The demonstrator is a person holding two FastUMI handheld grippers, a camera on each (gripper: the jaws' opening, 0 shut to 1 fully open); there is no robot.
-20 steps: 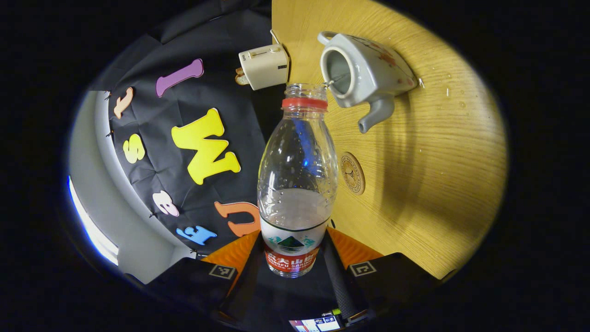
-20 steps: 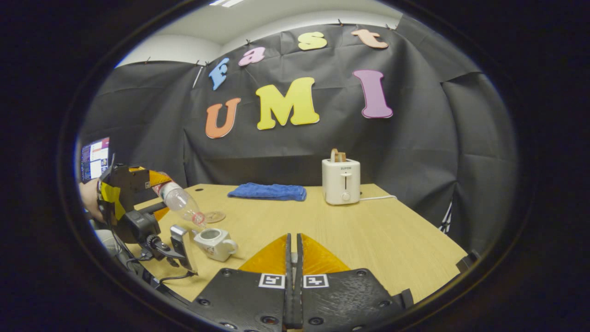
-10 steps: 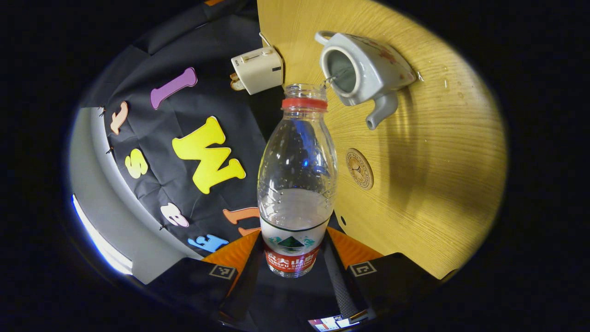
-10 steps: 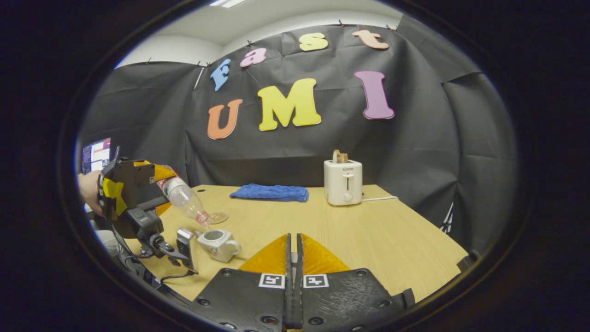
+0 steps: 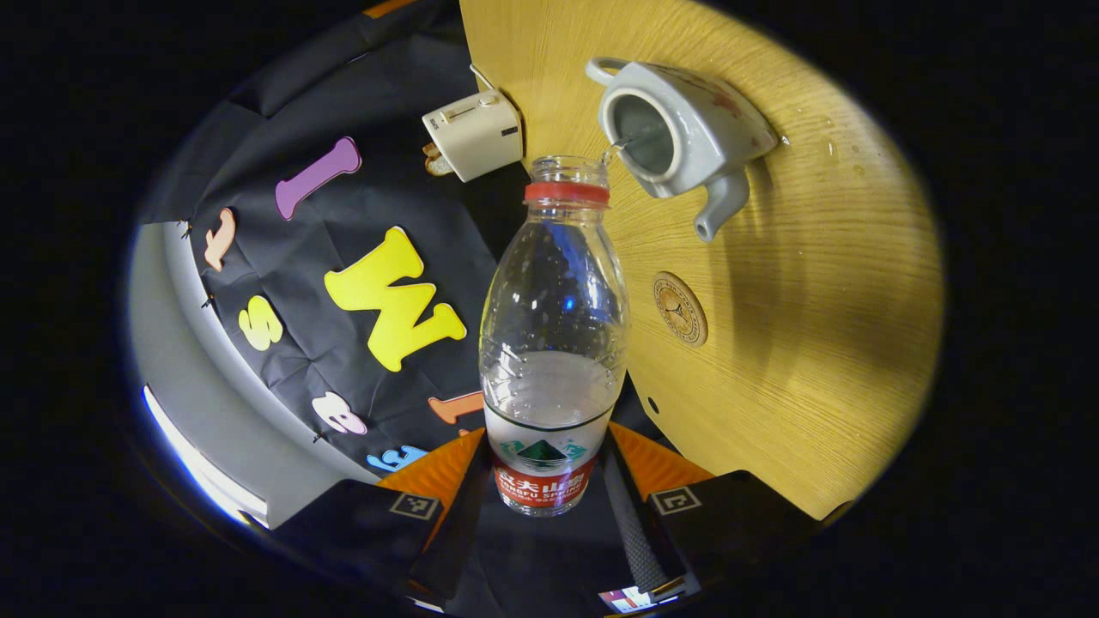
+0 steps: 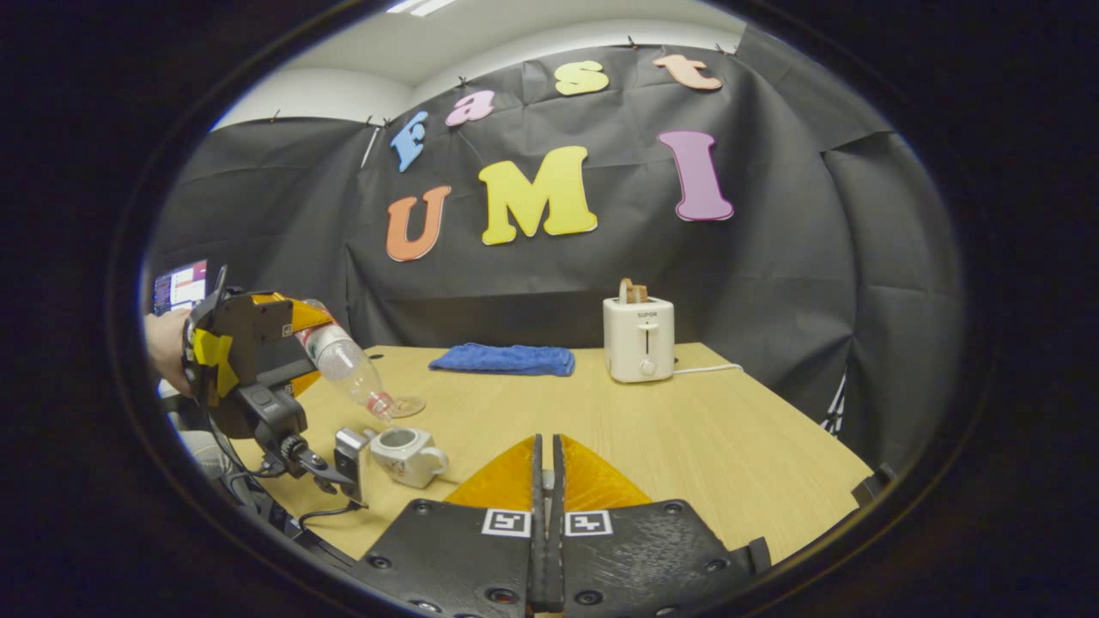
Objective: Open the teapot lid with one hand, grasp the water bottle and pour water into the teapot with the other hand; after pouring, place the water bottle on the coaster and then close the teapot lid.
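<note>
Left gripper view: your left gripper (image 5: 549, 481) has its fingers clamped on the bottle (image 5: 554, 343), one on each side of its base. The bottle is uncapped and tilted, its mouth at the open teapot (image 5: 678, 129); a thin stream of water runs in. The coaster (image 5: 680, 308) lies on the desk (image 5: 816, 343) just beside the teapot.

Right gripper view: your right gripper (image 6: 546, 481) has its fingers together, holding nothing. The teapot (image 6: 410, 453) stands near the desk's left edge, under the bottle (image 6: 348, 369). A toaster (image 6: 639, 338) and a cloth (image 6: 504, 359) sit along the far edge.

White toaster (image 6: 638, 339) with toast in its slot, folded blue cloth (image 6: 503, 359), wooden table (image 6: 687, 438), lit screen (image 6: 179, 287)
</note>
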